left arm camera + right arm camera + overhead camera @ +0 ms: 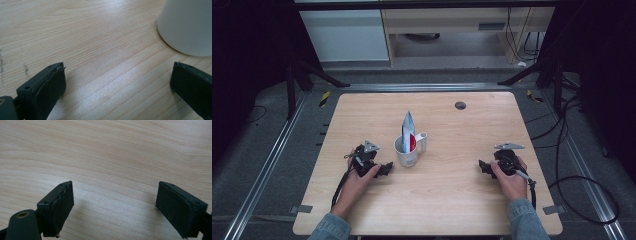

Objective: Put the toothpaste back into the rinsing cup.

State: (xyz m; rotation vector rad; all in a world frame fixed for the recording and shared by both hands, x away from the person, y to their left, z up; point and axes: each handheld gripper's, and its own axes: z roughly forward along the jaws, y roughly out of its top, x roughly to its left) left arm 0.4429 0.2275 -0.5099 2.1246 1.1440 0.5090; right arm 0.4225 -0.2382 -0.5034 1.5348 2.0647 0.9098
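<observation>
A white mug [406, 151] stands near the middle of the wooden table [452, 200], with a blue, white and red tube [408, 131] upright inside it. My left gripper [387, 168] rests low on the table just left of the mug, open and empty. In the left gripper view the jaws [117, 82] stand wide apart over bare wood, and the mug's white wall [187, 27] fills the upper right. My right gripper [482, 166] sits open at the table's right side, well away from the mug. Its jaws [115, 205] spread wide over bare wood with nothing between them.
A dark round cable hole [460, 105] lies at the table's far side. Black cables [572, 165] trail over the floor at right. Metal floor rails [267, 165] and black stand legs [317, 70] flank the table. Pale cabinets [422, 30] stand behind.
</observation>
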